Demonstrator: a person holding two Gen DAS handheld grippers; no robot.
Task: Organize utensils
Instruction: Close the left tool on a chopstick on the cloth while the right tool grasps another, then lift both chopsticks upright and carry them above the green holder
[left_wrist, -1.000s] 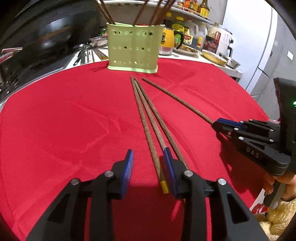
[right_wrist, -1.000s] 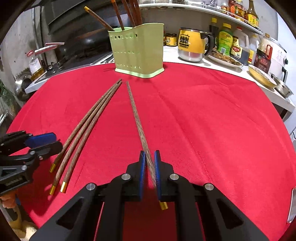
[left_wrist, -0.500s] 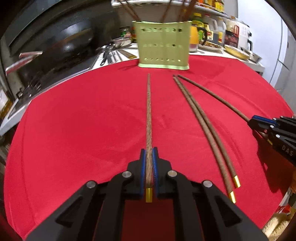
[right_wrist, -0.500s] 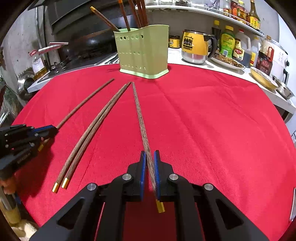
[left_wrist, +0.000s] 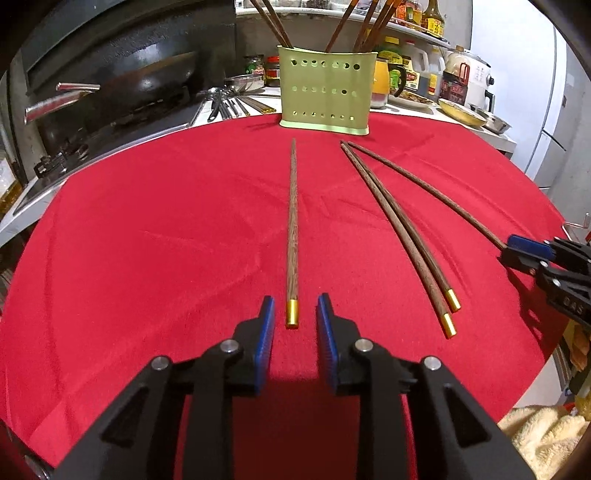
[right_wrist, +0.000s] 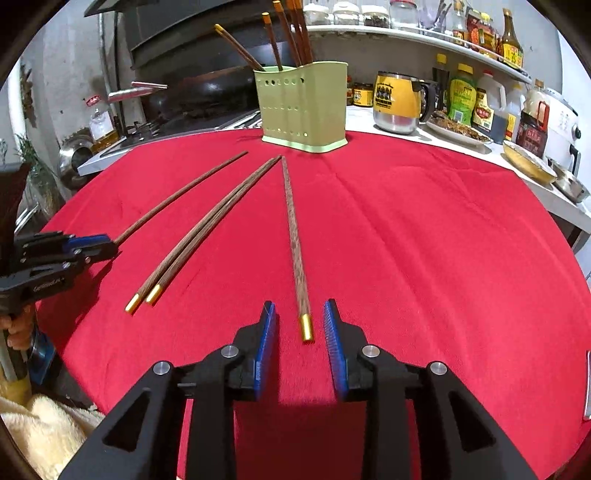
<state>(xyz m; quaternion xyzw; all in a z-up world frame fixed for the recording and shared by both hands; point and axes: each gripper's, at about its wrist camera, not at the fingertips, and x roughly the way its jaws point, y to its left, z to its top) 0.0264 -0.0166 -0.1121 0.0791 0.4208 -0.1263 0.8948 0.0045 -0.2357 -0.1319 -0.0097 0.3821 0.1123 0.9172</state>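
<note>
Four loose chopsticks are laid on the red cloth (left_wrist: 147, 258), their thin tips fanned toward the green holder (left_wrist: 325, 96) and their gold-capped ends pointed away from it. The holder is set upright at the far edge of the cloth, with more chopsticks stood in it.

The left chopstick (left_wrist: 291, 229) is aligned almost straight at the holder's front wall. Its gold cap is framed by the left gripper (left_wrist: 295, 299), whose blue-padded fingers (left_wrist: 266, 332) are spread apart on either side of the cap without touching it. The middle pair (left_wrist: 399, 229) is laid side by side, touching along most of its length, to the right of the holder's centre line.

The right chopstick (right_wrist: 295, 243) is angled from the holder's base back to the right gripper (right_wrist: 300, 304). The fingers of that gripper are likewise held apart, and the gold cap is seen lying on the cloth between them, gripped by neither pad.

A yellow mug (right_wrist: 397, 101) is stood just right of the holder, off the cloth. A dark wok (left_wrist: 155, 77) is seen to the holder's left.
</note>
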